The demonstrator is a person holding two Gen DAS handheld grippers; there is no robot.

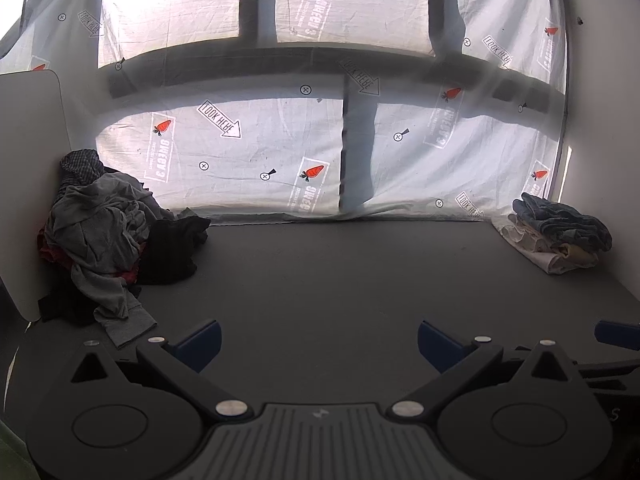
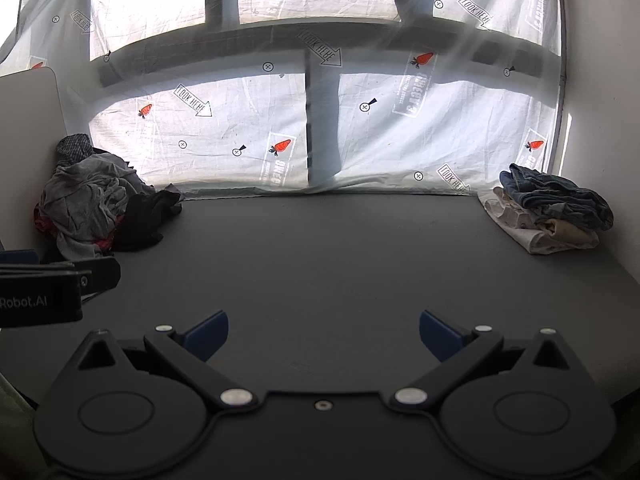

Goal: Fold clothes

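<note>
Grey desk runs back to a printed white sheet hung over a window. Unfolded clothes heap at its far left by a white panel; a folded stack sits far right. Left gripper and right gripper hover with jaws spread, holding nothing.

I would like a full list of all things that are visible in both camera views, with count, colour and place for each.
dark grey flat table top: one, dark grey, fills the middle
heap of crumpled unfolded clothes: one heap, grey, black, red and checked pieces, far left on the table
stack of folded clothes: one stack, blue denim over cream and white, far right on the table
printed white sheet: one, white with red carrot prints, hanging behind the table
white upright panel: one, white, left of the heap
left gripper: one, black with blue fingertips, open, empty
right gripper: one, black with blue fingertips, open, empty
</note>
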